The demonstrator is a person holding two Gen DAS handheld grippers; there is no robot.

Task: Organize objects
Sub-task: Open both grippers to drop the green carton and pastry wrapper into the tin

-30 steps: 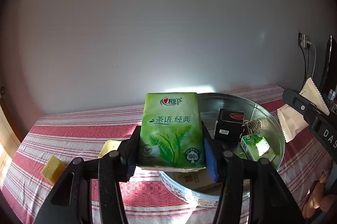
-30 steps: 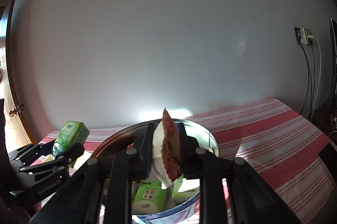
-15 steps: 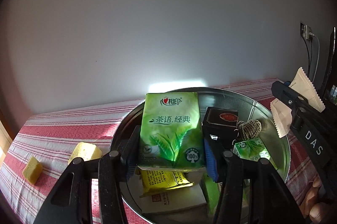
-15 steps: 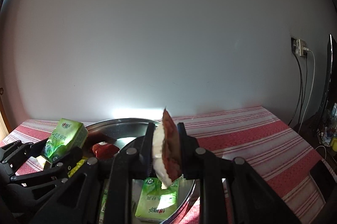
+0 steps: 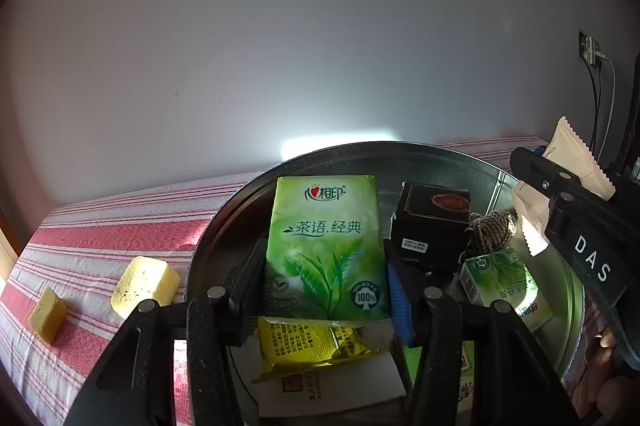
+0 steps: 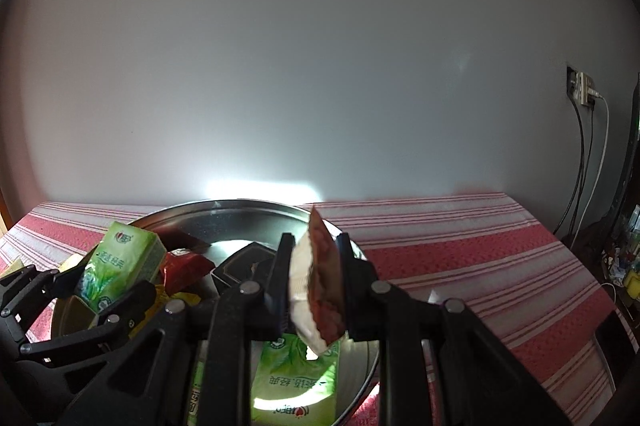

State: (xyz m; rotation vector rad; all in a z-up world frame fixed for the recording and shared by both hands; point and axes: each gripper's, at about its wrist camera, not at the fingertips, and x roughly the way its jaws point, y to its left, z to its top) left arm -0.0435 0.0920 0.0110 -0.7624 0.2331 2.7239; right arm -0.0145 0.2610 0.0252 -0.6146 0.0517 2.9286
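My left gripper [image 5: 326,290] is shut on a green tissue pack [image 5: 326,246] and holds it above the round metal basin [image 5: 360,149]. The pack also shows in the right wrist view [image 6: 120,266]. My right gripper [image 6: 312,286] is shut on a white and red snack packet [image 6: 316,290], over the basin's right rim [image 6: 224,205]. The packet shows at the right of the left wrist view [image 5: 568,161]. In the basin lie a black box [image 5: 434,222], a twine ball [image 5: 490,230], a green tissue pack [image 5: 504,286], a yellow packet [image 5: 312,342] and a white box [image 5: 332,386].
The basin stands on a red and white striped tablecloth [image 5: 120,226]. Two yellow sponges [image 5: 144,280] [image 5: 47,312] lie on the cloth left of the basin. A white wall is behind, with a socket and cables [image 6: 580,93] at the right.
My left gripper has moved right with the tissue pack, from beside the basin to above it. My right gripper has shifted right along the basin with the snack packet.
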